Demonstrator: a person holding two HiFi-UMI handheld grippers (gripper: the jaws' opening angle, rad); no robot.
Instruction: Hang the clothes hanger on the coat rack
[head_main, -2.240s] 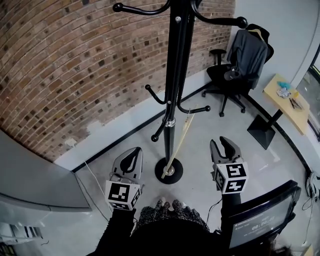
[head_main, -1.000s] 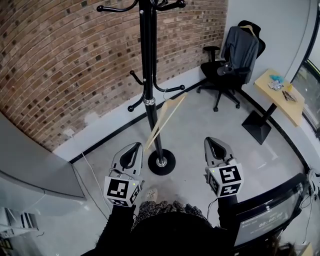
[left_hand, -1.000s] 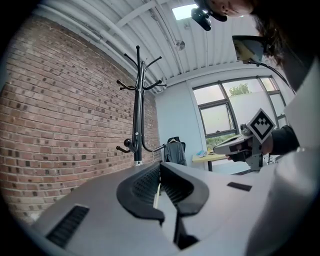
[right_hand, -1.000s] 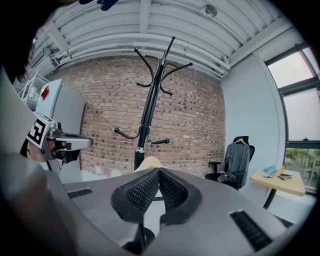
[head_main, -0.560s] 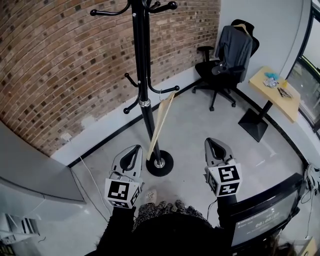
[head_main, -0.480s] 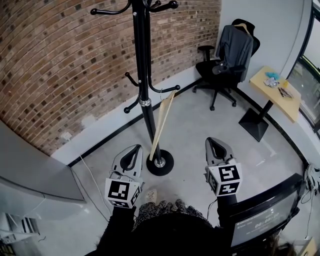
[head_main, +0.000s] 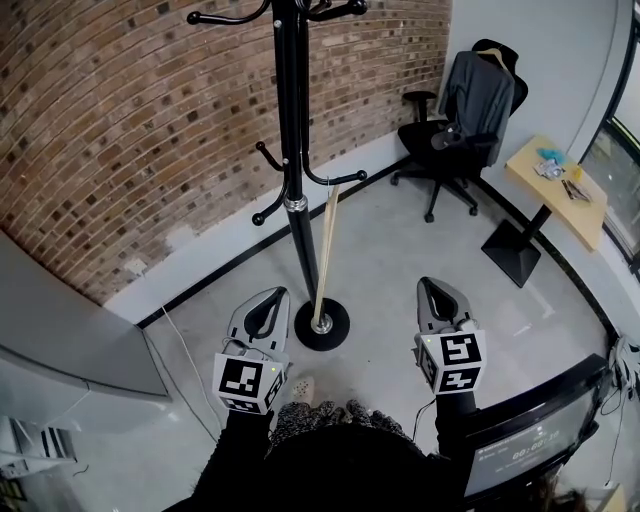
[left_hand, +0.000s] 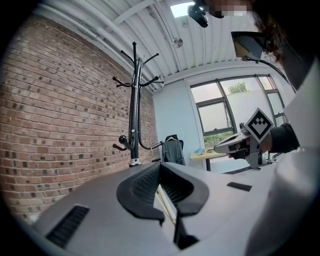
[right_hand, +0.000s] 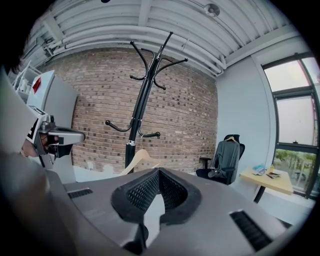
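A tall black coat rack (head_main: 291, 150) stands on a round base in front of the brick wall. A pale wooden clothes hanger (head_main: 326, 250) hangs by its wire hook from one of the rack's lower arms, nearly edge-on in the head view. The right gripper view shows the hanger (right_hand: 138, 160) beside the rack's pole (right_hand: 141, 100). My left gripper (head_main: 271, 296) and right gripper (head_main: 433, 286) are held low in front of the person's body, well short of the rack. Both are shut and hold nothing. The left gripper view looks past its jaws at the rack (left_hand: 134, 120).
A black office chair (head_main: 470, 100) with a grey jacket over it stands at the back right. Beside it is a small wooden table (head_main: 560, 185) on a black foot. A dark screen (head_main: 530, 440) sits at the lower right, a grey cabinet (head_main: 60, 350) at the left.
The hanger, slanted out to the right of the pole a second ago, has swung in and now hangs almost straight down. Both grippers keep their places.
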